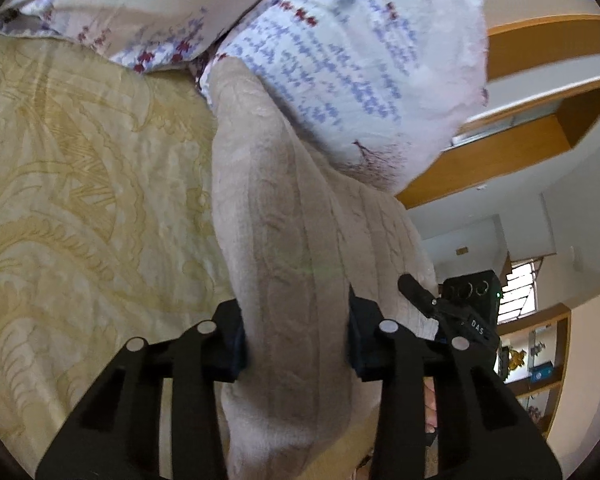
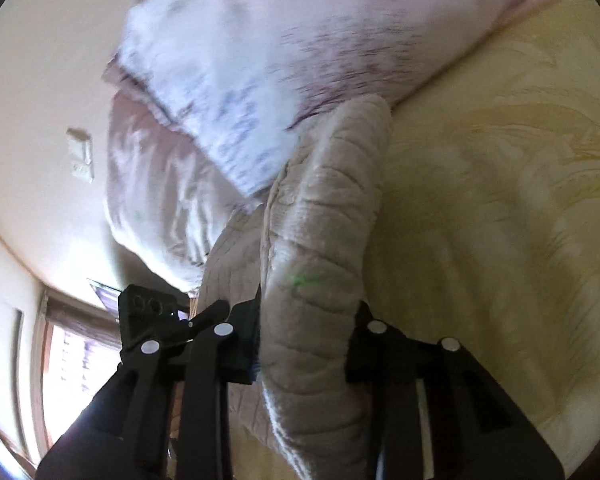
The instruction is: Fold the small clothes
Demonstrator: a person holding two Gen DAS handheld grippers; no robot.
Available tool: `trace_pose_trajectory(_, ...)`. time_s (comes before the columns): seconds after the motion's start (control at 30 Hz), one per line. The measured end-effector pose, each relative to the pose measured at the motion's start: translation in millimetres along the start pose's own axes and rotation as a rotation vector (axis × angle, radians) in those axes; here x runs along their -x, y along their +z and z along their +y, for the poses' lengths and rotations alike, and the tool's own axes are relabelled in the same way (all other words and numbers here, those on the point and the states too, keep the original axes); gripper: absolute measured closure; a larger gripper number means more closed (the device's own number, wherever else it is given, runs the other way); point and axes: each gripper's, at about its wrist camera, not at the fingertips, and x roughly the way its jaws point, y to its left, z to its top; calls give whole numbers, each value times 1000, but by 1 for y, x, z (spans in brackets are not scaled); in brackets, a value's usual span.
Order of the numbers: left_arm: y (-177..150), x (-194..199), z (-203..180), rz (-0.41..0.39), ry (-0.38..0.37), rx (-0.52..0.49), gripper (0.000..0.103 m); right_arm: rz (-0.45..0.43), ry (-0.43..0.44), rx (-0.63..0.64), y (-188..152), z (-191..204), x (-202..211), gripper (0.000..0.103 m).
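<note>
A beige cable-knit garment [image 1: 292,240] is lifted above the bed, stretched between both grippers. My left gripper [image 1: 296,340] is shut on one end of it, the knit bunched between the jaws. My right gripper [image 2: 306,344] is shut on the other end of the garment [image 2: 324,220], which hangs in a thick fold. The right gripper's black body [image 1: 460,312] shows just to the right in the left wrist view, and the left gripper's body [image 2: 152,320] shows at lower left in the right wrist view.
The bed has a cream bedspread with a gold pattern [image 1: 80,200] [image 2: 500,200]. A white pillow with blue and red print [image 1: 340,60] [image 2: 240,80] lies beyond the garment. A wooden headboard [image 1: 540,52], a shelf [image 1: 540,360] and a window [image 2: 72,352] are around.
</note>
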Motion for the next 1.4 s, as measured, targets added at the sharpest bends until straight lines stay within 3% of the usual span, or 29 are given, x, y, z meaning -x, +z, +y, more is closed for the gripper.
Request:
trace_pose_trajectory(0.23,-8,79,21,-62,28,-18,65,46,0,143,-35,62,-47,74)
trace_pose_trajectory(0.37,-3,121,46,-111,97,-23,64,65,-28,224,-52,86,-88,74)
trace_pose_trajectory(0.47,-1,137,79,-136,186,1,62,118,-136,265,-62,89,-130,73)
trace_pose_trajectory(0.5,0,134,93,-126,199,34,60,132,-190,267,-64,86,-142,67)
trace_pose_trajectory(0.63,-5,134,108,-146,169,70,51,143,-161,183,-58,72,-136,63)
trace_pose_trajectory(0.77,-10,146,93,-175,248,3,46,93,-144,165,-54,65,-109,61)
trace_pose_trajectory(0.87,-20,162,78,-246,376,-74,40,44,-148,146,-47,59,-100,61)
trace_pose_trajectory(0.9,-21,163,73,-256,404,-92,37,41,-145,142,-44,58,-102,62)
trace_pose_trajectory(0.93,-23,164,68,-262,431,-113,35,44,-142,155,-43,61,-107,75)
trace_pose_trajectory(0.97,-26,164,64,-263,469,-133,35,42,-143,175,-44,63,-107,81)
trace_pose_trajectory(1.0,-27,163,62,-261,492,-142,35,27,-161,213,-46,67,-108,90)
trace_pose_trajectory(1.07,-29,162,60,-260,534,-157,32,-28,-270,318,-50,81,-111,92)
trace_pose_trajectory(1.2,-35,163,58,-261,558,-175,27,-45,-449,379,-51,81,-125,92)
trace_pose_trajectory(1.4,-43,162,53,-276,616,-212,25,-27,-534,407,-50,87,-129,88)
